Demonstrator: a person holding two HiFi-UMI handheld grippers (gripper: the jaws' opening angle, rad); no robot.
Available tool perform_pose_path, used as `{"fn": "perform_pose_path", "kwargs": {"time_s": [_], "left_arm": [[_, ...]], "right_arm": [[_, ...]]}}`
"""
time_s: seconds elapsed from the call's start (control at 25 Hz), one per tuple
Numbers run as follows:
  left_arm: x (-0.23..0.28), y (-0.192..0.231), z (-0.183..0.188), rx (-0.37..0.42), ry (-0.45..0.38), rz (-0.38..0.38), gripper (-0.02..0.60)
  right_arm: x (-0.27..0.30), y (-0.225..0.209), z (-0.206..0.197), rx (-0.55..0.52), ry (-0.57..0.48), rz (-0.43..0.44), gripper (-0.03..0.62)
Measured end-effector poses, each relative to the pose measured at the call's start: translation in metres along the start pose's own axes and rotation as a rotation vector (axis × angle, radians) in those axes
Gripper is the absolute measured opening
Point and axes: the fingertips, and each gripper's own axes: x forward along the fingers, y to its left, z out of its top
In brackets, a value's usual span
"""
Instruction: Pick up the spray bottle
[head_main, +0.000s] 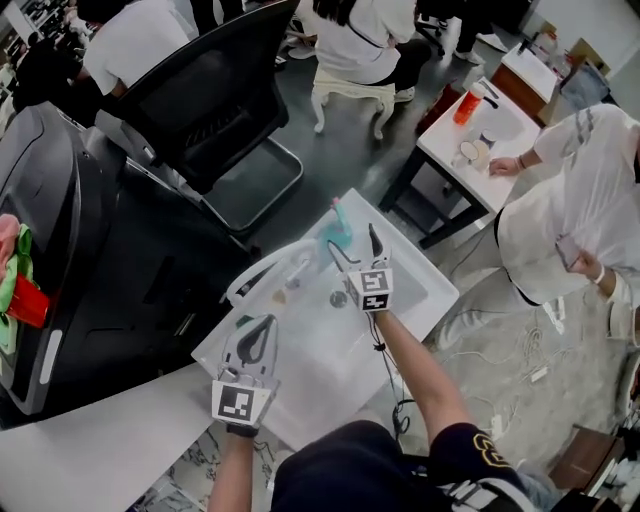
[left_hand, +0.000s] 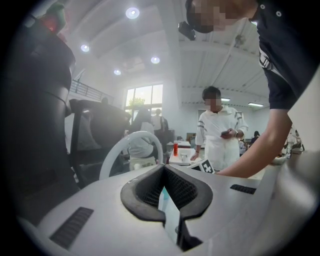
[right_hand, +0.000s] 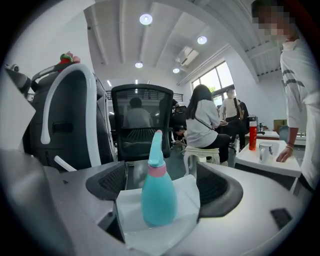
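Note:
A teal spray bottle (head_main: 338, 226) with a pink collar stands upright on the white table (head_main: 310, 390), near its far edge. My right gripper (head_main: 353, 246) is open just in front of it. In the right gripper view the spray bottle (right_hand: 158, 192) stands between the two dark pads (right_hand: 107, 182) without touching either. My left gripper (head_main: 256, 340) rests lower left over the table, apart from the bottle. In the left gripper view the left gripper (left_hand: 164, 171) has its pads meeting at the tips, with nothing held.
A white curved hoop (head_main: 258, 276) and two small round items (head_main: 338, 298) lie on the table. A black office chair (head_main: 215, 100) and a large black machine (head_main: 60, 230) stand beyond. A person in white (head_main: 575, 205) stands at a side table (head_main: 470, 130) on the right.

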Motion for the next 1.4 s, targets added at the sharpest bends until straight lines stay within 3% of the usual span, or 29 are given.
{"fn": "perform_pose_path", "kwargs": {"time_s": [0.48,0.64,0.68,1.4], "left_arm": [[0.019,-0.008,-0.010,0.006,0.037,-0.016,0.015],[0.017,-0.007,-0.015,-0.003,0.055,-0.010,0.015],[0.017,-0.006,-0.016,-0.007,0.060,-0.007,0.015],[-0.010,-0.011,-0.017,0.004,0.046,-0.027,0.015]], "right_arm": [[0.063,-0.004,-0.060,-0.025,0.118,0.025,0.456],[0.074,0.004,-0.078,-0.047,0.190,0.080,0.489],[0.076,0.005,-0.080,-0.058,0.202,0.092,0.405],[0.050,0.002,-0.051,-0.088,0.165,0.047,0.370]]}}
